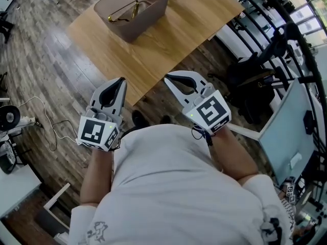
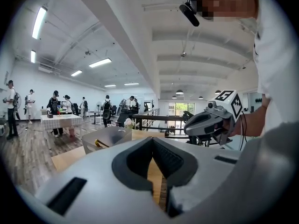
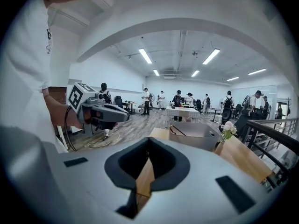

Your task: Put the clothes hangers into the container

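Observation:
A grey container (image 1: 134, 6) stands at the far end of the wooden table (image 1: 153, 40), with gold clothes hangers (image 1: 124, 11) lying inside it. The container (image 2: 106, 138) and a hanger (image 2: 98, 143) also show in the left gripper view, and the container (image 3: 195, 134) in the right gripper view. My left gripper (image 1: 119, 80) and right gripper (image 1: 168, 78) are held side by side close to my body, short of the table's near edge. Each has its jaws together with nothing between them. Each gripper view shows the other gripper alongside: the right gripper (image 2: 205, 125) and the left gripper (image 3: 103, 112).
A small vase of flowers (image 3: 227, 132) stands on the table beside the container. A black railing (image 1: 265, 14) and dark bags (image 1: 250, 78) are on the right, and a cable (image 1: 48, 121) runs over the wooden floor on the left. Several people stand far off by another table (image 2: 60, 121).

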### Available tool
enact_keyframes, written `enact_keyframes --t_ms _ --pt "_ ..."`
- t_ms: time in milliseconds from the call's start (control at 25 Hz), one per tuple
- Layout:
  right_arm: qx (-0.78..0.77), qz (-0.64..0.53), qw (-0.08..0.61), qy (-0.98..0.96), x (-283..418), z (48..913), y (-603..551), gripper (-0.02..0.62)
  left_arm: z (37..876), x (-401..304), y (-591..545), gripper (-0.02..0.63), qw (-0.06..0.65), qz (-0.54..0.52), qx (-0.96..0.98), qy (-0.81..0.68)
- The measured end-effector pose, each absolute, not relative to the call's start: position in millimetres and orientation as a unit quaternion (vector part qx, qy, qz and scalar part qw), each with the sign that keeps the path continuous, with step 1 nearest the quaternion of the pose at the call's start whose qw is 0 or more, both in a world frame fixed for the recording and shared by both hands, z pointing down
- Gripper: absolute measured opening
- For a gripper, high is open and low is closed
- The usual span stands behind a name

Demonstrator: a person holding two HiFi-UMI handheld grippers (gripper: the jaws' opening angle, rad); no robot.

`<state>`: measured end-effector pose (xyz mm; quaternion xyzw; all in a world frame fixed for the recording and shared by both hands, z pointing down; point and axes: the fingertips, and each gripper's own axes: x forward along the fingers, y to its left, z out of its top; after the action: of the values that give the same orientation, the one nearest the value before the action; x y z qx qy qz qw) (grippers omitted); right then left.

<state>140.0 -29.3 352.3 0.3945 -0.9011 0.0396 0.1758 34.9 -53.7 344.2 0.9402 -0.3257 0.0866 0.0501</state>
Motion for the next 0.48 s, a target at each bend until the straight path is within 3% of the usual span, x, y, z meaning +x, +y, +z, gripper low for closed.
enact_keyframes --t_ms 480 --pt "0.366 0.035 0.178 -0.913 136 361 15 0.006 351 24 -11 0.006 0.058 0.11 0.929 -0.349"
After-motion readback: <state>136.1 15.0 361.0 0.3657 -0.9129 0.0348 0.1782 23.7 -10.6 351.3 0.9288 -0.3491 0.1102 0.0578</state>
